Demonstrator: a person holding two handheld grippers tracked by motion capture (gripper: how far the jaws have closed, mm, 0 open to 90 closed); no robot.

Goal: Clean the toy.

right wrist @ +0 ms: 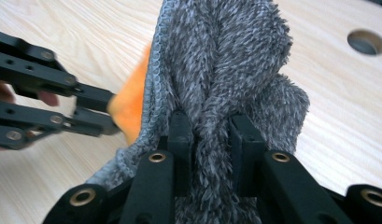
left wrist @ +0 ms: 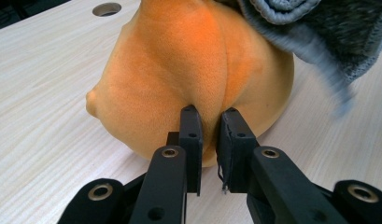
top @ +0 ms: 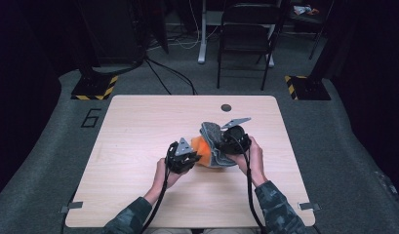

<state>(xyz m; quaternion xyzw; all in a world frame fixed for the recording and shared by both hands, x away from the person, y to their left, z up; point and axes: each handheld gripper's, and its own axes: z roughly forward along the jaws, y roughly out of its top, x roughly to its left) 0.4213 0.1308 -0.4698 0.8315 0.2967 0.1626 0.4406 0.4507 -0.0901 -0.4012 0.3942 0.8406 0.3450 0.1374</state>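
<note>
Tabletop [top: 138,131], light wood, seen from the high view. Orange plush piece [top: 201,148] lies near the middle, slightly right of centre, with a grey fuzzy cloth [top: 214,141] draped over its right and far side.

Left gripper [top: 187,158] sits just left of the orange piece, at its near-left edge. In the left gripper view its jaws are drawn narrow and pinch a fold of the orange fabric [left wrist: 198,70]; the pads press into the plush.

Right gripper [top: 231,141] sits just right of the bundle. In the right gripper view its jaws are narrow, clamped on a ridge of the grey cloth [right wrist: 221,70]. Orange shows at the cloth's left edge [right wrist: 128,112], where the left gripper [right wrist: 109,114] meets it.

Round hole [top: 226,107] in the tabletop, beyond the bundle.
</note>
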